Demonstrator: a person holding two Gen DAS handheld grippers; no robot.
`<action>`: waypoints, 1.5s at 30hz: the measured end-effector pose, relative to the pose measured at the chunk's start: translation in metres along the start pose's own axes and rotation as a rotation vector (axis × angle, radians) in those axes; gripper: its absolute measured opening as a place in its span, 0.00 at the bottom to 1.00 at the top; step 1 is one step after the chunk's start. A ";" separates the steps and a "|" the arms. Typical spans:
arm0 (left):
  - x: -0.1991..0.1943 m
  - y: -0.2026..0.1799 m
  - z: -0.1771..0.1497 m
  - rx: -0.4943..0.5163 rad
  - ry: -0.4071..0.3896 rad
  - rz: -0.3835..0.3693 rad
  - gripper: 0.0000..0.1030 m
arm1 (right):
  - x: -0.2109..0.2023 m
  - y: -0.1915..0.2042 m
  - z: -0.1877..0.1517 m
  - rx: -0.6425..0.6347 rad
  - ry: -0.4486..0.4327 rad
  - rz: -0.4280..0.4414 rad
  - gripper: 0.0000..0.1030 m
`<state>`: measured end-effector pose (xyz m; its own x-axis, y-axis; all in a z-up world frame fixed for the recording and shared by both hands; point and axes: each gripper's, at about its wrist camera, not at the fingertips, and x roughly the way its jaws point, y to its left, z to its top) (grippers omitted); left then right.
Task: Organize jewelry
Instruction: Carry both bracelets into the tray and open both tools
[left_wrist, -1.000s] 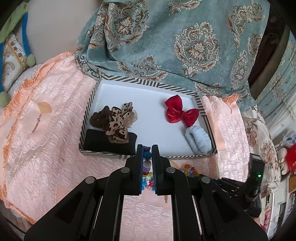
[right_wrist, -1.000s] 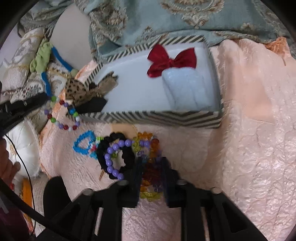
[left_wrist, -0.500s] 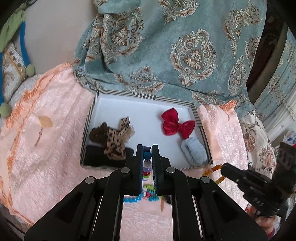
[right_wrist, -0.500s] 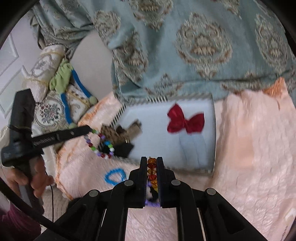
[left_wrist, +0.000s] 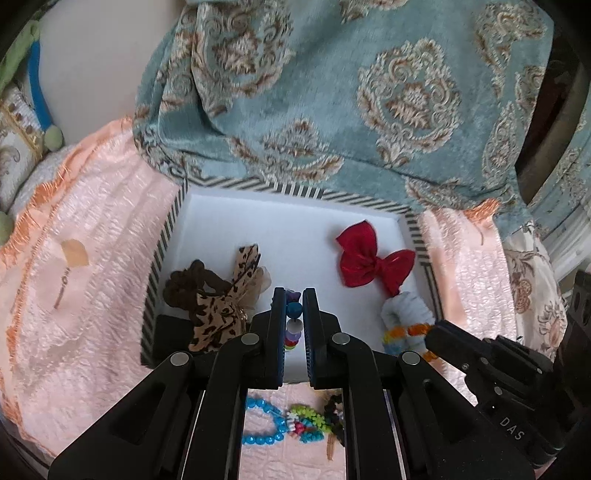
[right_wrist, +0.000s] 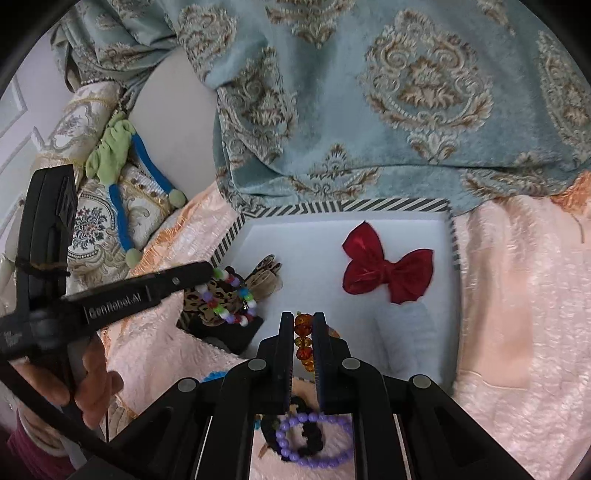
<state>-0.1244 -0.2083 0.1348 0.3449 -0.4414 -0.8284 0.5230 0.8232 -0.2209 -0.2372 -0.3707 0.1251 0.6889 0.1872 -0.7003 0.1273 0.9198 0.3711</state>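
My left gripper (left_wrist: 294, 314) is pinched tight on a mixed-color bead bracelet (right_wrist: 231, 295). The beads hang down in a loop over the left side of the striped box (left_wrist: 168, 236). Right under them lie a leopard-print bow (left_wrist: 221, 310), a dark brown scrunchie (left_wrist: 184, 284) and a flat black thing (left_wrist: 168, 338) that I cannot make out well.

My right gripper (right_wrist: 303, 332) is pinched tight on an amber bead bracelet (right_wrist: 303, 339). In my left camera its orange beads (left_wrist: 410, 328) hang over the right front corner of the box, just above a fluffy light blue scrunchie (left_wrist: 406, 308). A shiny red bow (left_wrist: 369, 262) lies in the box a bit behind that scrunchie, near the right wall.

The box is white inside and sits on a peach bedspread (left_wrist: 92, 280). Its far side touches a blue-green blanket (left_wrist: 369, 92) with fancy tan patterns.

On the bedspread in front of the box there is more jewelry. I see a bright blue bead bracelet (left_wrist: 262, 424), a green and white beaded piece (left_wrist: 306, 417), a purple bead bracelet (right_wrist: 314, 439) and a black scrunchie (right_wrist: 306, 435) that the purple one lies on.

My left hand (right_wrist: 88, 384) shows at the left edge of the right camera, wrapped around the gripper handle.
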 end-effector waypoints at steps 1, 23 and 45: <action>0.004 0.000 0.001 -0.002 0.006 0.002 0.07 | 0.004 0.000 0.002 -0.003 0.004 -0.001 0.08; 0.087 0.065 0.063 -0.118 0.032 0.123 0.07 | 0.128 -0.044 0.082 0.150 0.029 -0.044 0.08; 0.065 0.068 0.037 -0.149 0.018 0.189 0.42 | 0.087 -0.040 0.058 0.093 0.032 -0.122 0.31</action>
<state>-0.0377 -0.1943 0.0845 0.4114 -0.2688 -0.8709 0.3290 0.9349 -0.1332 -0.1408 -0.4107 0.0848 0.6418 0.0884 -0.7618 0.2748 0.9008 0.3361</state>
